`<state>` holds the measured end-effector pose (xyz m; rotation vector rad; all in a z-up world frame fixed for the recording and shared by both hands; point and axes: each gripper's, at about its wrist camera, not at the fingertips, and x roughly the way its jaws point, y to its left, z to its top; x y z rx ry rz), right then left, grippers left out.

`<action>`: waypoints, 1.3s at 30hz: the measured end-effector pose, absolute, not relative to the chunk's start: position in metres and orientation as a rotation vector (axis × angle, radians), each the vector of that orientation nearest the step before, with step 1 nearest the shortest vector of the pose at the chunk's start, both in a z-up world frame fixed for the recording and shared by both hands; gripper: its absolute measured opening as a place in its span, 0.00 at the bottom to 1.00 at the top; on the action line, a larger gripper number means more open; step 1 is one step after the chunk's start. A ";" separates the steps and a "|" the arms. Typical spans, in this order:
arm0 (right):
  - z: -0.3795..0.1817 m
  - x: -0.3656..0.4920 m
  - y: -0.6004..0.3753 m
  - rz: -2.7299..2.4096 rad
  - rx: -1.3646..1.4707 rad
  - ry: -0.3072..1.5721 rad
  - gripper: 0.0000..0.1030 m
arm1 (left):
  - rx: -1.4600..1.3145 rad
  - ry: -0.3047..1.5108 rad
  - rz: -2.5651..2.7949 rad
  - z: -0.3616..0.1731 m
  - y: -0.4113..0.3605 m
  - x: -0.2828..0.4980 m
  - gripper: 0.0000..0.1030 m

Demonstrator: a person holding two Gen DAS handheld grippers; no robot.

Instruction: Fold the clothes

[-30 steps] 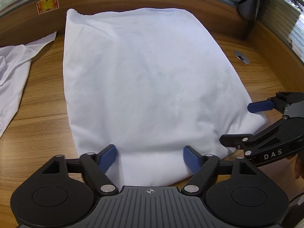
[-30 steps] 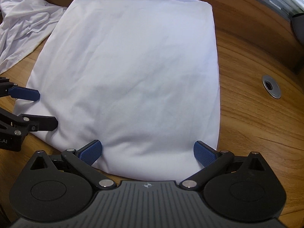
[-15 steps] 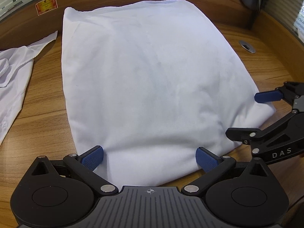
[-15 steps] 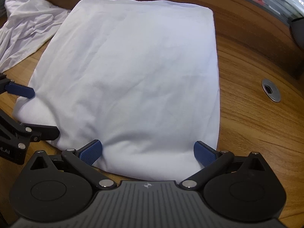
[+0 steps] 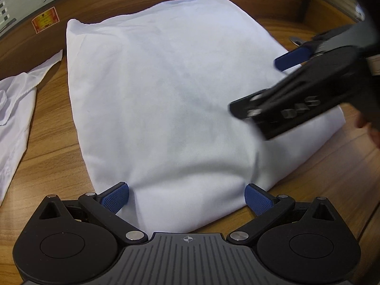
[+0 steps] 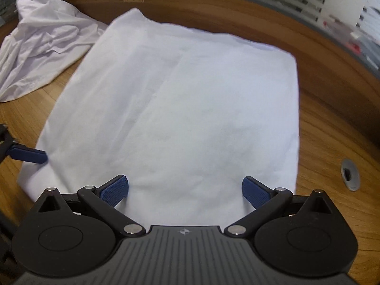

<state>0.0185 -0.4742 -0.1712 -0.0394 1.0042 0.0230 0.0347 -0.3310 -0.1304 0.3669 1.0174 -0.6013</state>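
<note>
so both grippers, left (image 5: 186, 198) and right (image 6: 185, 190), gape wide at the shirt's (image 5: 166, 99) six o'clock hem; grabbing unevenly could skew it.

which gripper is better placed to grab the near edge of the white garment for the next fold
Left, as a judgement. The left gripper sits low with open jaws straddling the white garment's near hem. The right gripper, also open, appears raised above the cloth in the left wrist view, farther from any edge.

A: Where's the left gripper (image 5: 186, 197)?
B: At the near edge of the white cloth (image 5: 161, 109), fingers spread wide.
A: And the right gripper (image 5: 268, 87)?
B: Blurred, above the cloth's right side, fingers apart. More white fabric (image 5: 14, 109) lies left on the table (image 5: 52, 147).
</note>
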 end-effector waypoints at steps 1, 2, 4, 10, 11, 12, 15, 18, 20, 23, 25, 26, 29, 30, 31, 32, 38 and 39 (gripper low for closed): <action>-0.178 0.022 -0.476 0.020 -0.022 1.009 1.00 | 0.358 1.018 -0.604 -0.128 -0.330 0.036 1.00; -0.183 0.024 -0.477 0.022 -0.011 1.012 1.00 | 0.347 1.018 -0.608 -0.126 -0.328 0.037 1.00; -0.191 0.027 -0.477 0.034 -0.009 1.000 1.00 | 0.290 1.005 -0.622 -0.119 -0.319 0.040 1.00; -0.186 0.030 -0.481 0.050 0.008 1.004 1.00 | 0.170 0.941 -0.625 -0.085 -0.300 0.053 1.00; -0.180 0.030 -0.483 0.044 0.020 0.988 1.00 | 0.160 0.927 -0.627 -0.080 -0.299 0.055 1.00; -0.172 0.030 -0.486 0.036 0.030 0.961 1.00 | 0.159 0.911 -0.630 -0.075 -0.300 0.059 1.00; -0.154 0.038 -0.492 0.031 0.038 0.904 1.00 | 0.181 0.876 -0.642 -0.069 -0.306 0.071 0.99; -0.147 0.057 -0.500 0.047 0.016 0.896 1.00 | 0.202 0.862 -0.654 -0.069 -0.317 0.086 0.91; -0.143 0.069 -0.505 0.057 0.002 0.890 1.00 | 0.207 0.868 -0.654 -0.071 -0.322 0.098 0.83; -0.141 0.087 -0.513 0.083 -0.025 0.895 1.00 | 0.230 0.875 -0.643 -0.077 -0.329 0.114 0.78; -0.147 0.098 -0.517 0.103 -0.055 0.911 1.00 | 0.249 0.890 -0.629 -0.083 -0.333 0.123 0.75; -0.152 0.102 -0.518 0.107 -0.071 0.924 1.00 | 0.257 0.904 -0.620 -0.088 -0.334 0.127 0.73; -0.167 0.115 -0.520 0.124 -0.120 0.963 1.00 | 0.267 0.942 -0.595 -0.101 -0.334 0.137 0.70; -0.172 0.118 -0.521 0.133 -0.133 0.974 1.00 | 0.268 0.954 -0.587 -0.106 -0.333 0.139 0.70; -0.176 0.120 -0.521 0.141 -0.142 0.985 1.00 | 0.260 0.961 -0.585 -0.109 -0.332 0.141 0.70; -0.181 0.122 -0.521 0.148 -0.143 0.995 1.00 | 0.250 0.966 -0.583 -0.112 -0.331 0.143 0.70; -0.186 0.126 -0.524 0.149 -0.133 1.002 1.00 | 0.211 0.961 -0.593 -0.108 -0.327 0.147 0.72; -0.182 0.126 -0.525 0.148 -0.130 0.996 1.00 | 0.201 0.943 -0.604 -0.101 -0.326 0.145 0.72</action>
